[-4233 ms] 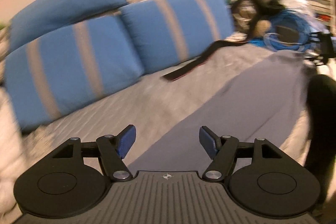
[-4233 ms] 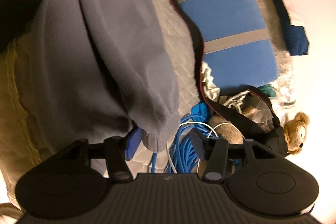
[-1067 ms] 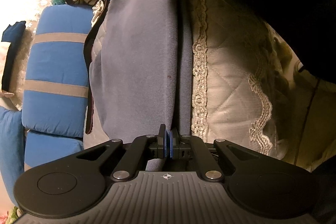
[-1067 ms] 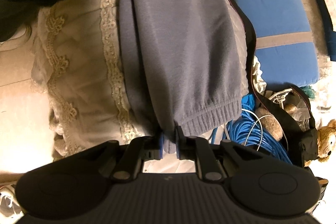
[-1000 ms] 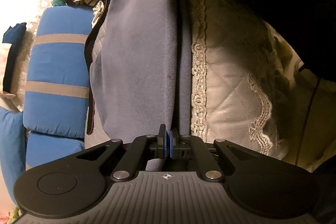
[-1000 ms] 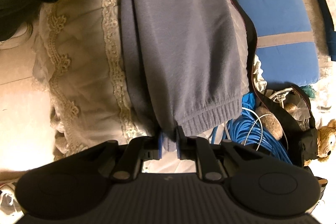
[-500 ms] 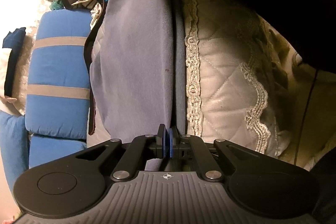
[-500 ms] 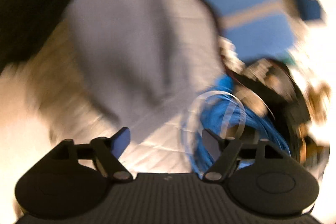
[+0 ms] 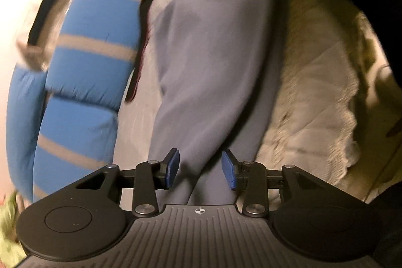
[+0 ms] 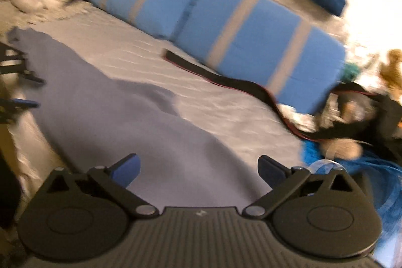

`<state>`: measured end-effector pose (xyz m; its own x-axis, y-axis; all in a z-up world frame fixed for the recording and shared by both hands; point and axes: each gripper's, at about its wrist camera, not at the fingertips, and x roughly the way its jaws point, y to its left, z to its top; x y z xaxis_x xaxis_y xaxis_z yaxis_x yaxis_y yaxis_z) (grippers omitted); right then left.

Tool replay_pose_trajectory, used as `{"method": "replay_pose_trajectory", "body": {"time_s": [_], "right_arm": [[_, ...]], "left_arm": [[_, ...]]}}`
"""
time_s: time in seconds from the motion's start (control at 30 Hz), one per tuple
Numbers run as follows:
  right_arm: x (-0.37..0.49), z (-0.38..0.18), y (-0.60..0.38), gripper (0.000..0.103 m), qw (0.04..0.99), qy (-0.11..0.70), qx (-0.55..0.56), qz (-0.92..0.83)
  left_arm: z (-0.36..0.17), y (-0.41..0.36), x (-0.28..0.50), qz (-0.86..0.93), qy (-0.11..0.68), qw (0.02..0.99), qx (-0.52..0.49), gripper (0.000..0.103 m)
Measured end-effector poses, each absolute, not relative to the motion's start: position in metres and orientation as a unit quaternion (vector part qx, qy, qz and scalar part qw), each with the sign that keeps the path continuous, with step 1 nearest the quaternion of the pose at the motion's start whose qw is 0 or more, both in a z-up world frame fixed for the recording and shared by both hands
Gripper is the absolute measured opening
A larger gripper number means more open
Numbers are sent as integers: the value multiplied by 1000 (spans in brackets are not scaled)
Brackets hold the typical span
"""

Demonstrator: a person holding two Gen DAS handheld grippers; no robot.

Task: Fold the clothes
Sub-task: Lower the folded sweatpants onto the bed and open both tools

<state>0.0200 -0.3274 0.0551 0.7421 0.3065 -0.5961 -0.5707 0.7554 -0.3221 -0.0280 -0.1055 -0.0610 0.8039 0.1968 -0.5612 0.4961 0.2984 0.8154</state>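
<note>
while spread flat along the pale quilted bed (image 10: 226, 117), the grey-blue garment (image 10: 130, 132) lies beside blue striped cushions (image 10: 251, 42), a black strap (image 10: 226, 82) between them. right gripper (image 10: 198, 167): jaws opening, spread wide over the cloth, gripping nothing. left gripper (image 9: 201, 168): jaws opening, partly apart, garment (image 9: 213, 67) between the blue pads (image 9: 173, 167) but not pinched.

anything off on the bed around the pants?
Yes: a black strap trails loose across the quilt beside the grey sweatpants, and a blue cable coil is heaped at their far end, crowding the folding area.
</note>
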Motion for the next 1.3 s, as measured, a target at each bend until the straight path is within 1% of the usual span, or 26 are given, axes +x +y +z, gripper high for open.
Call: {"method": "replay_pose_trajectory", "body": {"time_s": [0.1, 0.2, 0.27, 0.3, 0.37, 0.53, 0.63, 0.7, 0.8, 0.97, 1.07, 1.2, 1.3], "right_arm": [[9, 38, -282, 103, 886, 243, -272, 286], [-11, 21, -234, 103, 862, 198, -370, 285], [-23, 13, -214, 103, 854, 157, -403, 287], [-27, 9, -204, 103, 849, 149, -411, 296], [-31, 0, -188, 103, 840, 153, -414, 316], [-37, -34, -148, 103, 822, 136, -446, 326], [-41, -53, -130, 103, 814, 120, -469, 320], [-45, -66, -120, 103, 809, 94, -497, 300], [-52, -77, -112, 103, 812, 31, -519, 266], [-47, -90, -100, 103, 808, -20, -552, 208], [-41, -87, -99, 103, 814, -26, -543, 204], [-28, -60, -104, 102, 854, 7, -470, 221], [-17, -47, -110, 102, 871, 20, -435, 225]], "left_arm": [[-61, -97, -26, -76, 300, 755, 578, 36], [-61, -89, -27, -57, 299, 762, 572, 36], [-61, -85, -27, -46, 299, 766, 567, 36], [-61, -84, -27, -42, 300, 769, 563, 37], [-59, -82, -29, -34, 298, 774, 558, 44], [-53, -80, -35, -27, 287, 785, 548, 45], [-52, -78, -34, -28, 289, 787, 545, 49], [-54, -77, -33, -29, 294, 786, 544, 49], [-54, -74, -32, -27, 295, 788, 539, 49], [-51, -69, -26, -13, 289, 799, 527, 49], [-51, -68, -21, -7, 283, 803, 524, 49], [-50, -70, -19, -15, 276, 809, 518, 49], [-50, -72, -19, -13, 267, 810, 522, 49]]}}
